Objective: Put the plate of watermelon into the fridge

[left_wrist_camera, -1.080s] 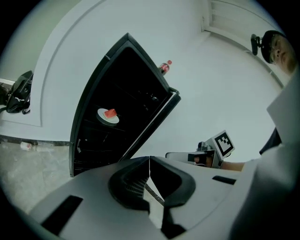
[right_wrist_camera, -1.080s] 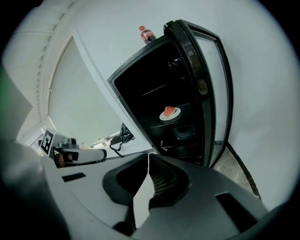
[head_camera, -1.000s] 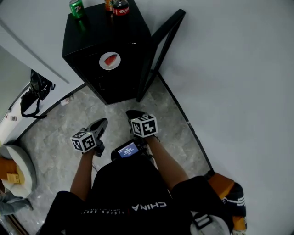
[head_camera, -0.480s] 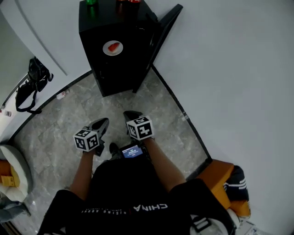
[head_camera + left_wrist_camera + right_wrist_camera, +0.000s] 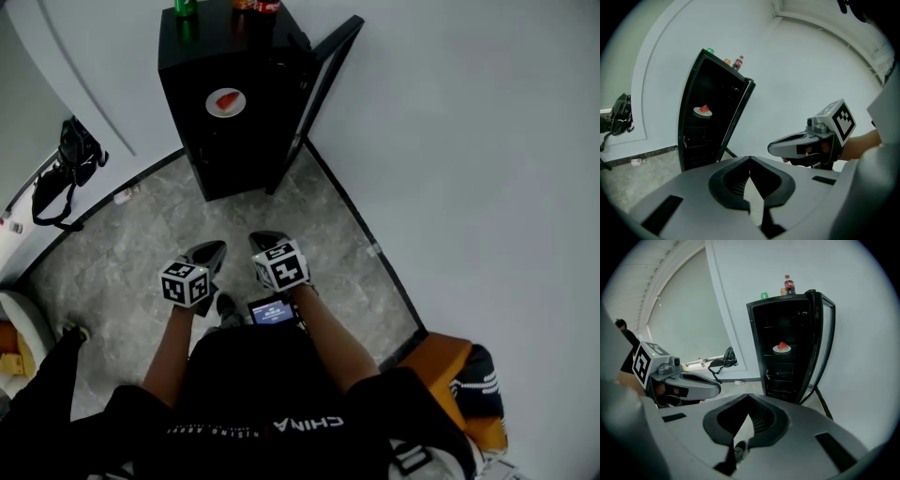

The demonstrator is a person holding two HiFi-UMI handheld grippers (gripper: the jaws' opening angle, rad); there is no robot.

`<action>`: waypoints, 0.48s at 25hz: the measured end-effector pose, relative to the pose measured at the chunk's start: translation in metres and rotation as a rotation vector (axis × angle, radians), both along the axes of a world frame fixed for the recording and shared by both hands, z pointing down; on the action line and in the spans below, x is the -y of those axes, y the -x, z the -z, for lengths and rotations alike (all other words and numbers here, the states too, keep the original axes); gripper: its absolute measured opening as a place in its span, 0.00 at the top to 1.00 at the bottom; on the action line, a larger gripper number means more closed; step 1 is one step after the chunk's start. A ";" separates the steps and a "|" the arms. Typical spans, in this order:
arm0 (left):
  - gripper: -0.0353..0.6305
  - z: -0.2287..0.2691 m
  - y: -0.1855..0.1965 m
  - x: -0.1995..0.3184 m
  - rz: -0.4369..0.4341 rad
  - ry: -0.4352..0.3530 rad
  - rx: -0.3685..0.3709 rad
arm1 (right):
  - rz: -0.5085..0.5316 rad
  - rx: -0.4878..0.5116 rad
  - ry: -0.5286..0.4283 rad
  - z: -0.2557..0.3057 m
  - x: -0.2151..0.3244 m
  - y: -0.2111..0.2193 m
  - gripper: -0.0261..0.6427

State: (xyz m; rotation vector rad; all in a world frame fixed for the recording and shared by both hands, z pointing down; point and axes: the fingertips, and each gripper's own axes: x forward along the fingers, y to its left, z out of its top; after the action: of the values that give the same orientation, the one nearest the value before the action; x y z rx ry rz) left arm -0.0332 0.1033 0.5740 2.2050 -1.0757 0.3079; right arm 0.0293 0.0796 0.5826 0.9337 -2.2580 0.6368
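Observation:
A white plate with a red watermelon slice (image 5: 225,102) sits on a shelf inside the black fridge (image 5: 202,141), whose glass door (image 5: 323,89) stands open to the right. Both grippers hang low over the grey floor, well short of the fridge. My left gripper (image 5: 210,252) is shut and empty; its jaws meet tip to tip (image 5: 750,158). My right gripper (image 5: 263,241) is shut too, with nothing held (image 5: 749,396). Both gripper views look at the plate (image 5: 703,111) (image 5: 782,348) from a distance.
A green can (image 5: 186,7) and a cola bottle (image 5: 267,6) stand on the fridge top. A black bag (image 5: 67,159) lies by the left wall. An orange seat (image 5: 448,367) is at lower right. A dark-clad person's limb (image 5: 42,394) shows at lower left.
The fridge has slid further from me in the head view, and both shut grippers stay low in front of my body. A dark-clad limb has entered at lower left.

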 end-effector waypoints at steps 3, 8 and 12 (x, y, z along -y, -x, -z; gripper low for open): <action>0.93 0.004 -0.016 0.001 0.007 -0.012 0.003 | 0.036 0.015 0.003 0.003 -0.001 -0.007 0.94; 0.93 0.011 -0.030 0.004 0.013 -0.040 0.027 | 0.079 0.036 0.010 0.014 -0.001 -0.009 0.94; 0.93 0.020 -0.033 0.006 0.024 -0.058 0.006 | 0.107 0.046 0.002 0.018 0.002 -0.009 0.94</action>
State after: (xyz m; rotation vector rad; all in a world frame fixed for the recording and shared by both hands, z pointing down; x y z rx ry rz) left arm -0.0002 0.0974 0.5544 2.2419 -1.1270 0.2765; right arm 0.0381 0.0778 0.5642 0.7985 -2.3302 0.6180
